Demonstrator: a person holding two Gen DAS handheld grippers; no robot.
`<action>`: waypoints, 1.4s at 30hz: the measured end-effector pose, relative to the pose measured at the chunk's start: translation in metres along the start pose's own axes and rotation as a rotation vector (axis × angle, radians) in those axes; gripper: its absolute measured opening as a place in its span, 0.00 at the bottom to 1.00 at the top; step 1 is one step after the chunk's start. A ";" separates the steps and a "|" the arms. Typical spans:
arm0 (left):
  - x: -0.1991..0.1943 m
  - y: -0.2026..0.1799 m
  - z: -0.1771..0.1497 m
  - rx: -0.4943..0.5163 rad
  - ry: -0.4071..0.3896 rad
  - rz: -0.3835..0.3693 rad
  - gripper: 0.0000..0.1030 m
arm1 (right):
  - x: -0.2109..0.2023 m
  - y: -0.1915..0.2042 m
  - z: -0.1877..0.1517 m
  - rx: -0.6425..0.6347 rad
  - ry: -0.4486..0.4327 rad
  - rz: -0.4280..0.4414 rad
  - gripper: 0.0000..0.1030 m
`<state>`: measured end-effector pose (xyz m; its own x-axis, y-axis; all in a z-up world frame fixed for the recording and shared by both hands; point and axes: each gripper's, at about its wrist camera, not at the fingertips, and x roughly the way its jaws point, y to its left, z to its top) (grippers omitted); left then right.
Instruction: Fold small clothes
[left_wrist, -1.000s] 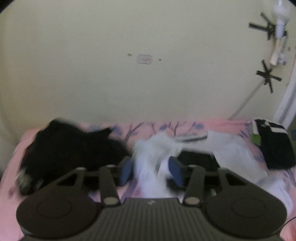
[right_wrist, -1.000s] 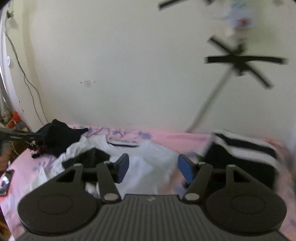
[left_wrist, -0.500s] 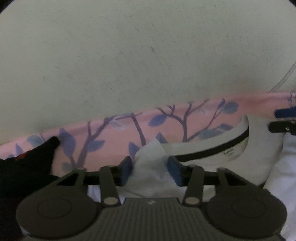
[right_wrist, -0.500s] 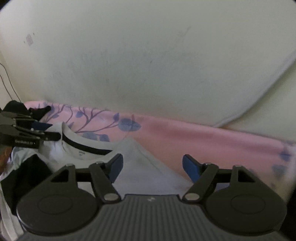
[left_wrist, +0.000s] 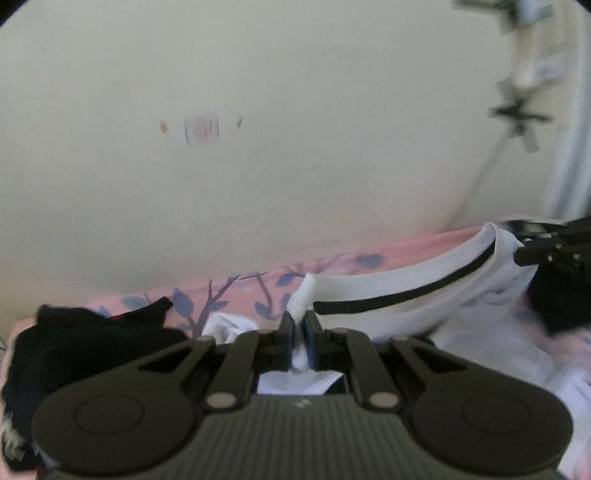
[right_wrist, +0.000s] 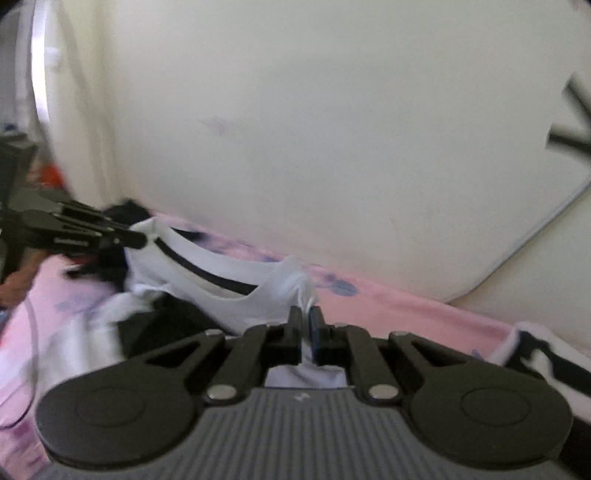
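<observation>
A white shirt (left_wrist: 413, 280) with a black neckline stripe hangs stretched between both grippers above a pink floral bed (left_wrist: 236, 291). My left gripper (left_wrist: 298, 325) is shut on one shoulder of the white shirt. My right gripper (right_wrist: 305, 319) is shut on the other shoulder of the shirt (right_wrist: 221, 269). The right gripper's fingers (left_wrist: 546, 251) show at the far right of the left wrist view. The left gripper's fingers (right_wrist: 85, 236) show at the left of the right wrist view.
A pile of black clothes (left_wrist: 85, 339) lies on the bed to the left. A black and white garment (right_wrist: 546, 358) lies at the right. A cream wall (left_wrist: 258, 147) stands right behind the bed. A cable (right_wrist: 33, 350) crosses the bed at the left.
Both grippers have closed on the white shirt's shoulders and lifted it, so it now hangs stretched between them. Half a second ago both were open over the shirt on the bed.
</observation>
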<state>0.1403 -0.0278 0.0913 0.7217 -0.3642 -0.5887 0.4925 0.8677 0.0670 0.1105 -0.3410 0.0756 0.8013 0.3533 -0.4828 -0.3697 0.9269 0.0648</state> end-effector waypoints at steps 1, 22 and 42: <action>-0.023 -0.006 -0.012 0.007 -0.020 -0.013 0.07 | -0.023 0.013 -0.008 -0.024 -0.020 0.006 0.01; -0.143 0.003 -0.168 -0.235 -0.058 -0.095 0.54 | -0.162 0.080 -0.186 0.175 -0.132 -0.033 0.54; -0.010 0.033 -0.143 -0.246 0.062 0.112 0.26 | -0.070 0.011 -0.187 0.582 -0.082 -0.081 0.34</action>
<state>0.0794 0.0525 -0.0158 0.7300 -0.2466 -0.6374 0.2727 0.9603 -0.0592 -0.0380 -0.3789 -0.0527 0.8586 0.2659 -0.4383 -0.0060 0.8602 0.5099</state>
